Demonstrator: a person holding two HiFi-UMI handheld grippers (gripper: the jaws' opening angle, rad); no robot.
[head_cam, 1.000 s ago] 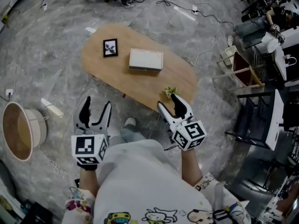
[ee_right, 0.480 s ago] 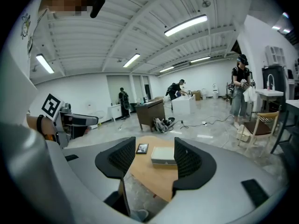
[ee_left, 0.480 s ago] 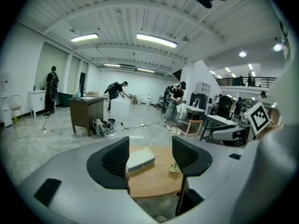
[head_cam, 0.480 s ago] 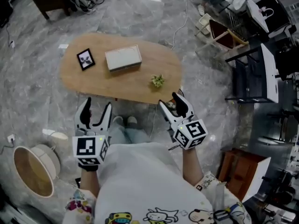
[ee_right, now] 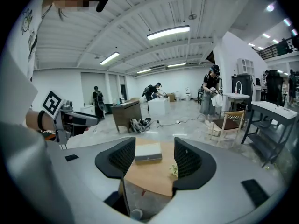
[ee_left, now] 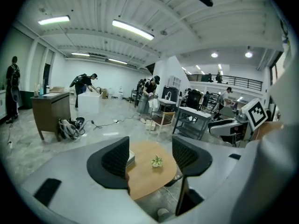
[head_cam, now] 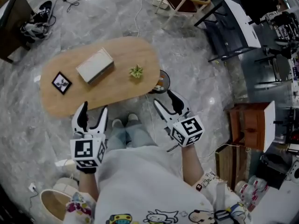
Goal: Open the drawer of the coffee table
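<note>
The oval wooden coffee table stands just ahead of me and carries a framed picture, a white box and a small green plant. No drawer front shows in any view. My left gripper is open and empty, held in the air at the table's near edge. My right gripper is also open and empty, near the table's right end. In the left gripper view the table and plant sit between the jaws. The right gripper view shows the table with the box.
My shoes stand at the table's near edge. A dark round thing sits low at the table's right end. A wooden chair and dark desk stand behind, a wooden cabinet right, a basket lower left. Cables cross the floor.
I have walked around the table: it has swung from upper centre toward the left and now lies nearer my left gripper. Both grippers stay open and keep their pose.
</note>
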